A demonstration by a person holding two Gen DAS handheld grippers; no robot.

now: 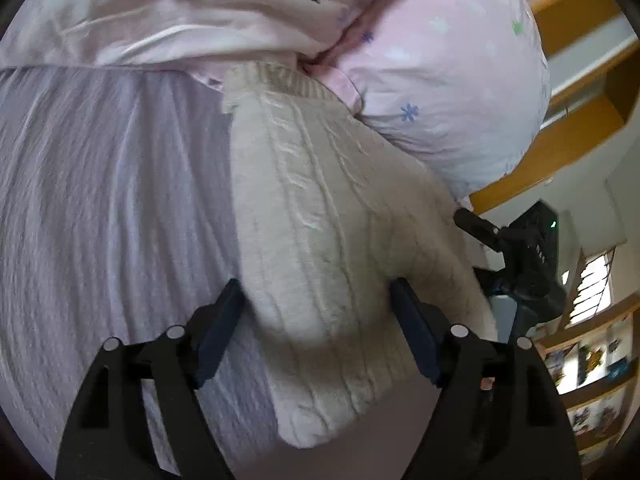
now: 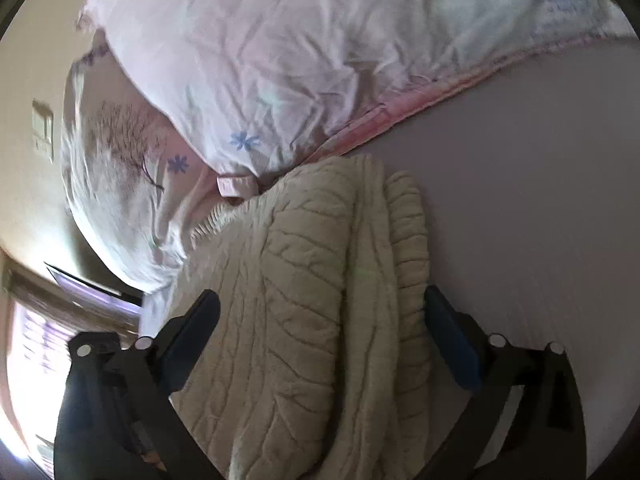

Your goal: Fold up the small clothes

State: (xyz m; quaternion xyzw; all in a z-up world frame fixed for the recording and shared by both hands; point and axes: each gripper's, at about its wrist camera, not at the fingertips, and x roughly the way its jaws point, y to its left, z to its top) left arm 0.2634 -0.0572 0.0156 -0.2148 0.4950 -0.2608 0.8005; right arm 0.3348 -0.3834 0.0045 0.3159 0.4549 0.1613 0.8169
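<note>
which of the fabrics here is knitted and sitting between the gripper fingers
The cream cable-knit sweater; the pink flower-print pillow and lilac bedsheet are smooth woven cloth, beyond or beside the fingers.

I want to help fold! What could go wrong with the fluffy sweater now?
The cream sweater is thick and bunched between the open left gripper, so a pinch might catch only one layer. The right gripper straddles a loose fold that could slip. The sweater touches the pink quilt, which might snag too.

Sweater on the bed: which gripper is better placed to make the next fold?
Probably the right. The right gripper is open astride the bunched folds of the sweater. The left gripper, also open, straddles a single smooth edge.
</note>
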